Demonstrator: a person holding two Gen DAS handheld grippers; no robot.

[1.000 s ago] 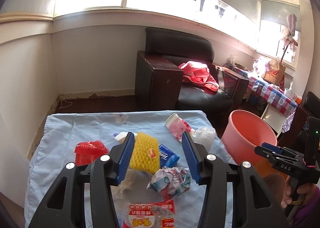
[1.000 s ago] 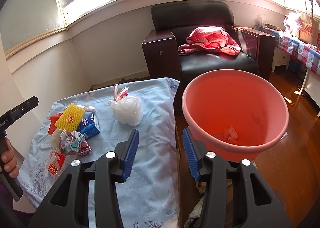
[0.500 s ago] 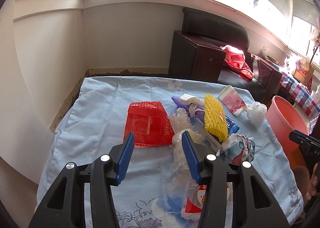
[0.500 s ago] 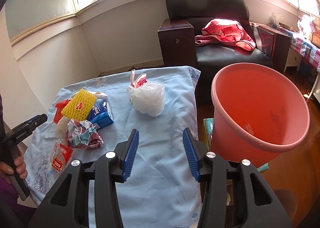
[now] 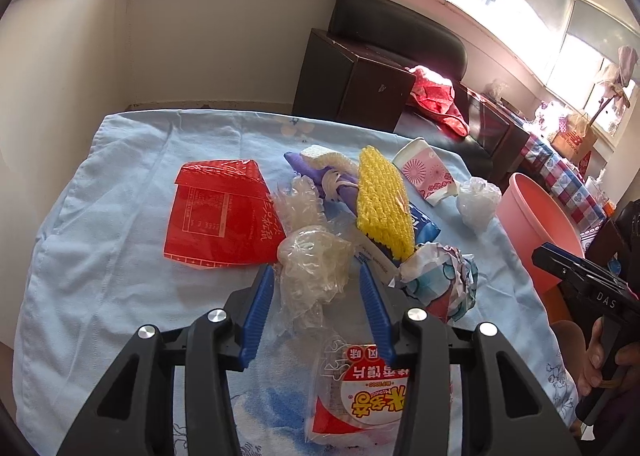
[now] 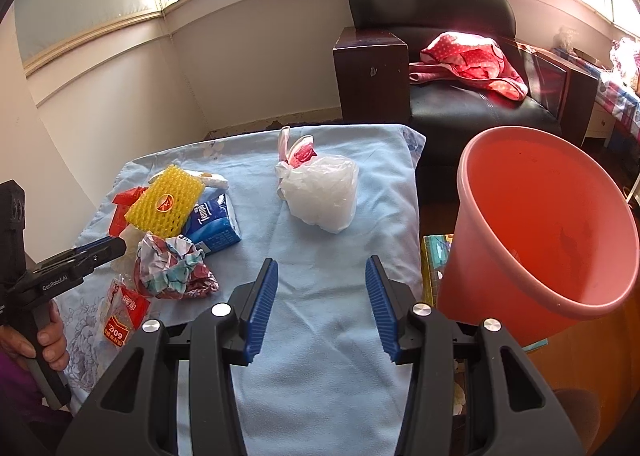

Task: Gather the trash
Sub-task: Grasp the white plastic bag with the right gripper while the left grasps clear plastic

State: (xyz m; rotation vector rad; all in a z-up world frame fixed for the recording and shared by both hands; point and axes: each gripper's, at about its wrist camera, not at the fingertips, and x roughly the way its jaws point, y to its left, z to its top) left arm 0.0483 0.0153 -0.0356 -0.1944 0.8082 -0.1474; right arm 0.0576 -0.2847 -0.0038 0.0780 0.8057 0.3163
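Item: crumpled clear plastic wrap [image 5: 310, 268], on the bench [image 5: 120, 256] just beside the red packet [image 5: 224, 215]. My left gripper [image 5: 316, 310] straddles it; its fingers have just been closing, not yet pressing. Right gripper [image 6: 322, 306] is open over bare cloth, empty, nearer the bucket [image 6: 548, 223].

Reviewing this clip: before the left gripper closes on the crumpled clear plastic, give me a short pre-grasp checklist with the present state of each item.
1. Crumpled clear plastic sits between the left gripper pads, whose jaws have just been closing: ok.
2. Pads pressing on it yet: cannot tell.
3. Red wrapper outside the jaws: ok.
4. Snack bag under the left gripper might get caught: cannot tell.
5. Pink bucket upright and open beside the table: ok.
6. Right gripper open, nothing between its pads: ok.
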